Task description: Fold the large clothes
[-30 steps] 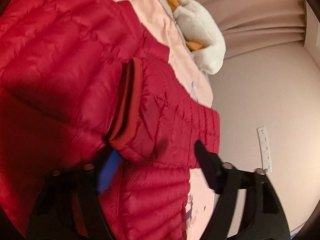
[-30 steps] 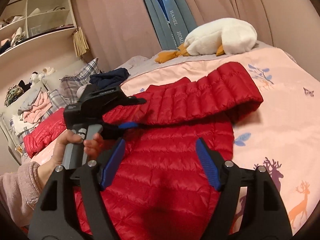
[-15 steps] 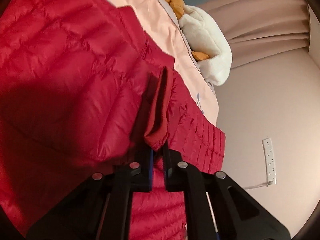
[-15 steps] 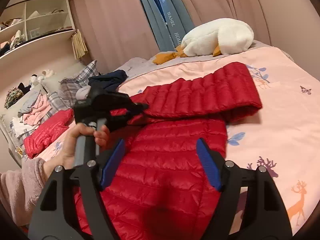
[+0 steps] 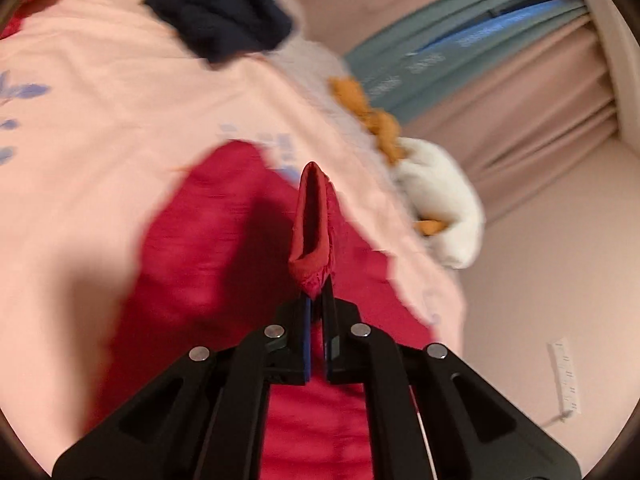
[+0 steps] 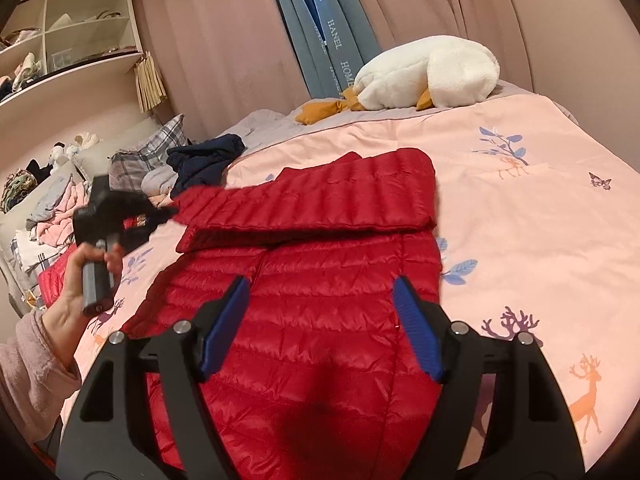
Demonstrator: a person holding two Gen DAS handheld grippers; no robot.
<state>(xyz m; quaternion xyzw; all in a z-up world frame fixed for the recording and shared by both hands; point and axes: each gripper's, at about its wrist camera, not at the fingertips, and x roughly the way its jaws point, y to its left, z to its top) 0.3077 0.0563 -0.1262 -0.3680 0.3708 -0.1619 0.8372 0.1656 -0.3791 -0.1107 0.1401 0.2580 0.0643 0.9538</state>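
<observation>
Jacket [image 6: 320,320] lies flat on the bed [image 6: 540,208], its long axis running from near the camera toward the curtains, collar end far. At left, the left gripper [image 6: 160,216] has clamped tight on the cuff [image 5: 314,232] and carries the sleeve out sideways; the slick shell could slip free, or the pull could drag the body askew. At right, the right gripper [image 6: 320,320] hovers wide open over the hem, holding nothing.
</observation>
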